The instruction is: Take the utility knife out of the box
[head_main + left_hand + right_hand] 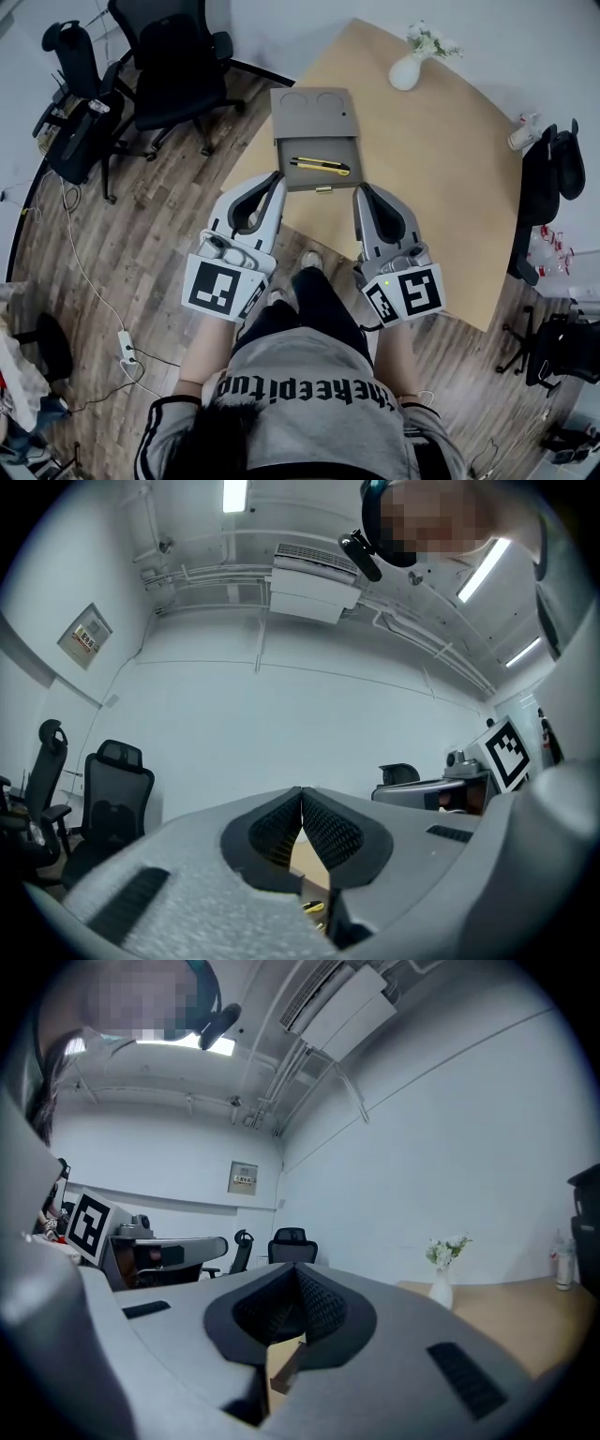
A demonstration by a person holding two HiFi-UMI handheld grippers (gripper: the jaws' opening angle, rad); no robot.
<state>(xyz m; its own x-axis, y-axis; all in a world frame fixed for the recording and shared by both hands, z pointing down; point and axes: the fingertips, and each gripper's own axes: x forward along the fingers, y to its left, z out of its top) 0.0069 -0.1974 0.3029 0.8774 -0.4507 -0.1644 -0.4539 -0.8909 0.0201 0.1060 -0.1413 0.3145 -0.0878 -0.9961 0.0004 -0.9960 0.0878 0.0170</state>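
Note:
A yellow utility knife [320, 166] lies in the pulled-out drawer [298, 182] of a flat grey box [311, 112] on the wooden table [441, 187]. My left gripper [277, 177] hangs just off the drawer's near left corner, jaws shut and empty. My right gripper [360, 190] sits at the drawer's near right corner, also shut with nothing in it. In the left gripper view the tips [302, 794] meet, and a sliver of the knife [312, 907] shows below them. In the right gripper view the closed tips [296, 1271] stand over a corner of the box [286, 1372].
A white vase with flowers [405, 70] stands at the table's far side, and a small bottle [521, 134] at its right edge. Black office chairs [173, 56] are on the wooden floor to the left. A power strip [125, 345] lies by my feet.

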